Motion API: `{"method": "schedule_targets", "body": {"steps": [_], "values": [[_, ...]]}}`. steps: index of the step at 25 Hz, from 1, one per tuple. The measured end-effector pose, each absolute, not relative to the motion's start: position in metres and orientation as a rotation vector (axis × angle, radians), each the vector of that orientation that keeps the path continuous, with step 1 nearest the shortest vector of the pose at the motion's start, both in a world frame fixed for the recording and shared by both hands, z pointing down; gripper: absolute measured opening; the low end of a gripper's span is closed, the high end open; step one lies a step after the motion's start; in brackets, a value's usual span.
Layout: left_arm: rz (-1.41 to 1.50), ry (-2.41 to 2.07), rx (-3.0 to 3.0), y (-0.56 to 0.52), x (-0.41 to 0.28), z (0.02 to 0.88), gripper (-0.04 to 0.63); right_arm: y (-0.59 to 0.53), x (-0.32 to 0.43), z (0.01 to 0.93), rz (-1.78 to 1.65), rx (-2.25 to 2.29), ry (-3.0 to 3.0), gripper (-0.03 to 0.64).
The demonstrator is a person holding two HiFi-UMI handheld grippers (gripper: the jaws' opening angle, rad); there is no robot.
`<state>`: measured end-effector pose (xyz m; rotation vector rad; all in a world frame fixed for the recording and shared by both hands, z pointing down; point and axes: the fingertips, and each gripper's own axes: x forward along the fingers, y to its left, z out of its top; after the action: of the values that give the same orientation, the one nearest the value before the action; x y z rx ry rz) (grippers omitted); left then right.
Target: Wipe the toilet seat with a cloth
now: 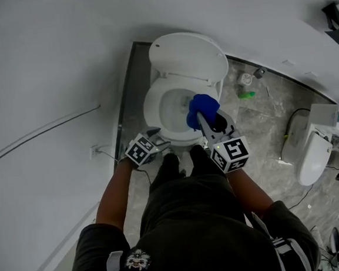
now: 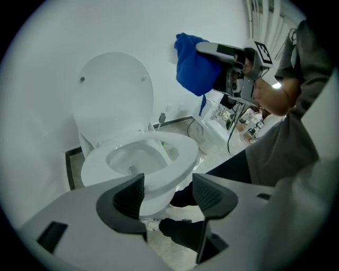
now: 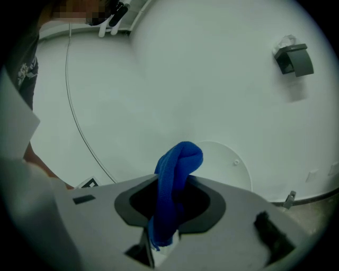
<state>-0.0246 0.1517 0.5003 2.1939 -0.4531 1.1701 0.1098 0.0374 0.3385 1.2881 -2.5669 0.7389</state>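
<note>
The right gripper (image 3: 168, 214) is clamped on a blue cloth (image 3: 177, 161), which bunches up above its jaws at the lower centre of the right gripper view. In the head view the cloth sits mid-frame over the toilet bowl. The left gripper view shows it at upper right, hanging clear of the toilet seat (image 2: 183, 153). The left gripper (image 2: 167, 197) has its jaws apart with nothing between them, just beside the front rim of the seat at lower centre. The lid (image 1: 187, 55) stands raised at the top of the frame against the white wall (image 1: 45, 60).

Grey marbled floor (image 1: 263, 124), white toilet (image 1: 186, 57), small green object (image 1: 247, 95)
</note>
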Motion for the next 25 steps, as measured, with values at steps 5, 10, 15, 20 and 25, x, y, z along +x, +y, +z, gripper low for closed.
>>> {"method": "schedule_targets", "body": {"steps": [5,10,15,20,25], "values": [[1.078,-0.439,2.118,0.176,-0.031,0.534,0.27,0.053,0.092,0.367,0.802,1.285,-2.501,0.095],[1.041,-0.472,2.029,0.202,-0.038,0.583,0.27,0.07,0.071,0.403,0.845,1.246,-2.443,0.095],[1.023,-0.553,1.936,0.224,-0.04,0.637,0.27,0.088,0.053,0.445,0.834,1.181,-2.384,0.095],[1.088,-0.635,1.909,0.236,-0.042,0.688,0.27,0.098,0.044,0.482,0.793,1.158,-2.326,0.095],[1.151,-0.765,1.859,0.236,-0.041,0.73,0.27,0.102,0.042,0.508,0.688,1.154,-2.296,0.095]]}}
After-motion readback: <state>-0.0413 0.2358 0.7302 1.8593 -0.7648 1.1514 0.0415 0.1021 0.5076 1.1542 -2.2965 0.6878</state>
